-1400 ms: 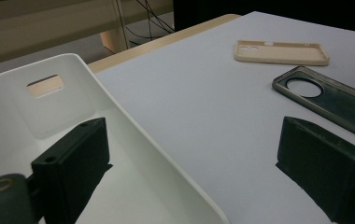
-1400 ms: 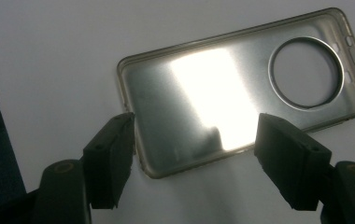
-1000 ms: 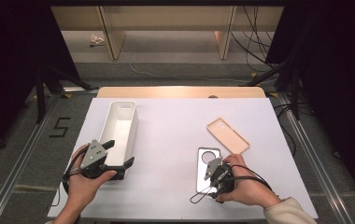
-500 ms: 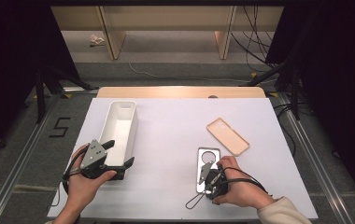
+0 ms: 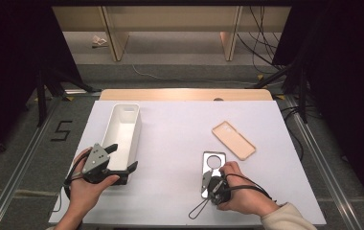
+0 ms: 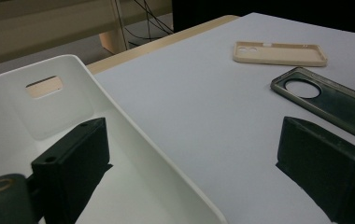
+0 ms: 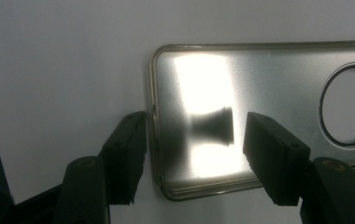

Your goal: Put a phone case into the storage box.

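White tabletop, dark room. Right gripper (image 7: 192,144) is down over the near short edge of the grey phone case (image 7: 259,102), jaws apart and just closing, no pinch yet. Left gripper (image 6: 203,172) straddles the white bin (image 6: 73,121) wall, jaws apart. Beige case (image 5: 233,139) lies beyond. Step: grasp; next, clamp the rim squarely and lift.

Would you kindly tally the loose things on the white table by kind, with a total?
Phone cases: 2 — a beige phone case and a dark glossy phone case.
White bins: 1 — the long white bin.
Total: 3.
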{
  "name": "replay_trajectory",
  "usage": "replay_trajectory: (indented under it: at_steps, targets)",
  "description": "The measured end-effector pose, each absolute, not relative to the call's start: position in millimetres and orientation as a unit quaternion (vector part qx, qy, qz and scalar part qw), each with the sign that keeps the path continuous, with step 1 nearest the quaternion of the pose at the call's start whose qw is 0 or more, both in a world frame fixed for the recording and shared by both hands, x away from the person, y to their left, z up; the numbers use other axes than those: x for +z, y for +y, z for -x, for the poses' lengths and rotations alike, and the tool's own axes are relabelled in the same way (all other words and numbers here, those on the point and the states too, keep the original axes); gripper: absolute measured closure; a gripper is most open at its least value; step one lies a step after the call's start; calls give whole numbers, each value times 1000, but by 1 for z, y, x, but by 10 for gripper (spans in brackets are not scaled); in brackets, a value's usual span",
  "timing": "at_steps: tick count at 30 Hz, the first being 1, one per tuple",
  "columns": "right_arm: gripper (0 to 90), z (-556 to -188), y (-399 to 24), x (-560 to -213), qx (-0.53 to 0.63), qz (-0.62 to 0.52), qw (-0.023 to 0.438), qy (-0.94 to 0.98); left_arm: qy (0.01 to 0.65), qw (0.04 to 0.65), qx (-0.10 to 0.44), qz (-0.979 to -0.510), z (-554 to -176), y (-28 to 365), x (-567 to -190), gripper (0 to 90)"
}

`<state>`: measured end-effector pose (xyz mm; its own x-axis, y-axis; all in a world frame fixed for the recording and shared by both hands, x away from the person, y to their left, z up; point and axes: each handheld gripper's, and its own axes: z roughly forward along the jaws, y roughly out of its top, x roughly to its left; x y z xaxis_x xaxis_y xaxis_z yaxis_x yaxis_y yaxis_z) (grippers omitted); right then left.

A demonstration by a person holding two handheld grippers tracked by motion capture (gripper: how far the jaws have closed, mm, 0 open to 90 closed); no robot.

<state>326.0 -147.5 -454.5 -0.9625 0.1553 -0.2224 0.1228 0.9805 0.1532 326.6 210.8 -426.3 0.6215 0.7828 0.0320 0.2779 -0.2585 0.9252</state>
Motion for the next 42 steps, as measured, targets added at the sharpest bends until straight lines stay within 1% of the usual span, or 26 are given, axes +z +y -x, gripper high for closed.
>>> replay_trajectory:
  at_steps: [6, 22, 27, 29, 30, 31, 32, 34, 42]
  targets:
    - [406, -326, -146, -455, 69, -70, 119, 988, 353, 496, 255, -751, -327, 211, -426, 88]
    - [451, -325, -140, -455, 53, -61, 113, 990, 352, 497, 254, -751, -326, 210, -426, 89]
    - [497, -325, -138, -455, 45, -51, 113, 991, 351, 498, 253, -751, -326, 210, -426, 90]
    - [525, -324, -137, -454, 42, -50, 109, 992, 352, 498, 253, -751, -326, 210, -426, 90]
    - [558, -322, -136, -455, 40, -46, 111, 992, 352, 498, 253, -752, -326, 210, -426, 91]
    - [558, -322, -136, -455, 40, -46, 111, 992, 351, 497, 253, -752, -326, 210, -427, 91]
    - [585, -321, -134, -454, 33, -40, 111, 992, 351, 498, 253, -752, -326, 210, -427, 90]
    - [595, -320, -133, -454, 28, -40, 109, 993, 350, 498, 253, -752, -326, 210, -426, 90]
    - [684, -315, -129, -455, 17, -22, 113, 993, 350, 499, 252, -752, -326, 210, -426, 91]
